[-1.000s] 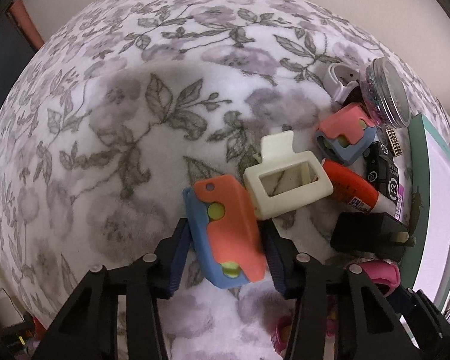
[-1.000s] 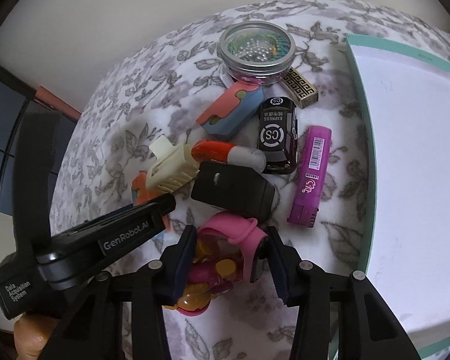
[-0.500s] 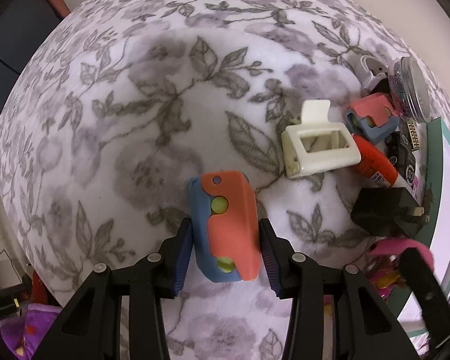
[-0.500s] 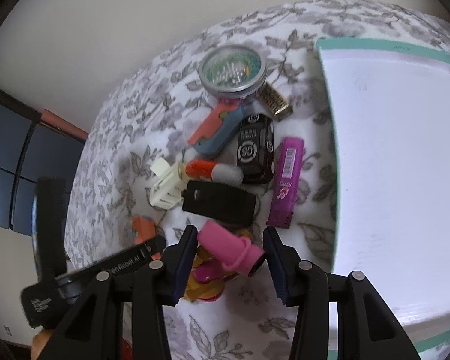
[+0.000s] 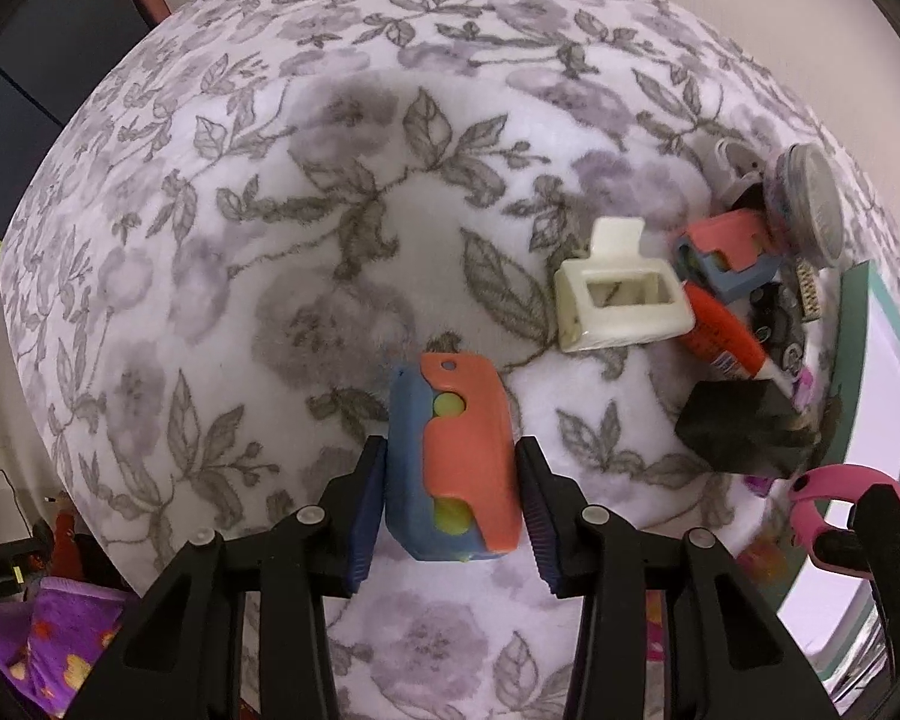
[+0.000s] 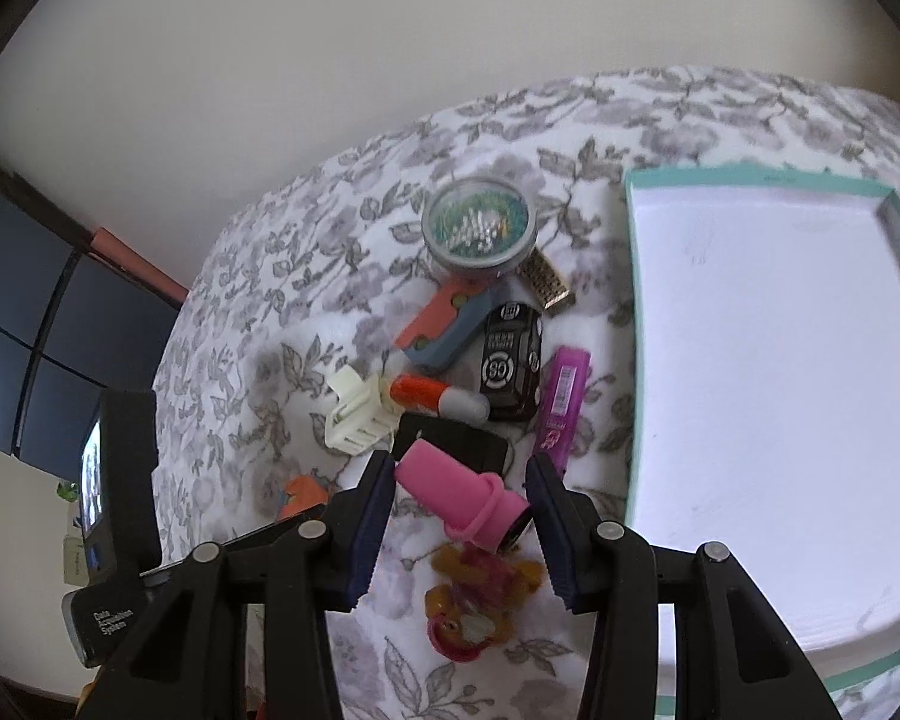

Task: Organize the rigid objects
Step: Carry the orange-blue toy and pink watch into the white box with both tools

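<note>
Orange-blue toy [image 5: 453, 462] pinched in left gripper [image 5: 451, 498] above floral cloth [image 5: 306, 210]; right gripper [image 6: 457, 516] pinches pink band [image 6: 462, 495] beside teal tray [image 6: 632, 324].

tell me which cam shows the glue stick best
Right wrist view: the glue stick lies side-on, orange body and white cap both visible. In the left wrist view it sits near the right edge, foreshortened and crowded between the cream clip and black plug.
</note>
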`<state>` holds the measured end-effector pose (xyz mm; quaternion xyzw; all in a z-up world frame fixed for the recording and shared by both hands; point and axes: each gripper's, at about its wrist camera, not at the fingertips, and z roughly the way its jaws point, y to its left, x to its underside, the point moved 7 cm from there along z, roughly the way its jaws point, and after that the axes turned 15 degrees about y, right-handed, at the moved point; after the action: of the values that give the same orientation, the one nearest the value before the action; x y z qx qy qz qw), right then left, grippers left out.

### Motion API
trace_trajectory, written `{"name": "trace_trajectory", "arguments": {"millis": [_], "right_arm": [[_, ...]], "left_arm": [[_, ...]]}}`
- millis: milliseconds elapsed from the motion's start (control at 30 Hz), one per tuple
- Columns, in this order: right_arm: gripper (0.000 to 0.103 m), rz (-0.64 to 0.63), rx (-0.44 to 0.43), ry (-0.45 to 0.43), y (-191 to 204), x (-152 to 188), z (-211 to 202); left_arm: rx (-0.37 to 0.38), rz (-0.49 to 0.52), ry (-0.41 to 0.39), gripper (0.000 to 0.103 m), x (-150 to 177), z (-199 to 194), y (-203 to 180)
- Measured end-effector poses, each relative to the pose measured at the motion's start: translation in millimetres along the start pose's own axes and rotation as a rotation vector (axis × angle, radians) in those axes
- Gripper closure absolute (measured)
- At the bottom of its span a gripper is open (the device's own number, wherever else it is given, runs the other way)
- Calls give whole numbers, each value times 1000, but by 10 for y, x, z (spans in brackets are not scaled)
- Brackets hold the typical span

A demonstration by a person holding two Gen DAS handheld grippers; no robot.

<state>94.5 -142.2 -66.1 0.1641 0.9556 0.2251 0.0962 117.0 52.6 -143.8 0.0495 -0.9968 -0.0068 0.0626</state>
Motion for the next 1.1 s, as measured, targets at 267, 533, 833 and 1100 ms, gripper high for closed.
{"name": "trace_trajectory", "arguments": {"millis": [267, 533, 833, 1100], "right_arm": [[55, 20, 28, -79, -135, -139, -428], [55, 59, 39, -131, -362, -228, -725], [55, 127, 105, -186, -784, -278, -963], [55, 268, 187, -197, -1547, -219, -1140]], "left_arm": [[45, 32, -79, 69, -49, -422, -293], [73, 80, -100, 69, -89, -488, -623], [129, 170, -237, 69, -53, -1050, -1024], [176, 348, -236, 69, 200, -1157, -1935]]}}
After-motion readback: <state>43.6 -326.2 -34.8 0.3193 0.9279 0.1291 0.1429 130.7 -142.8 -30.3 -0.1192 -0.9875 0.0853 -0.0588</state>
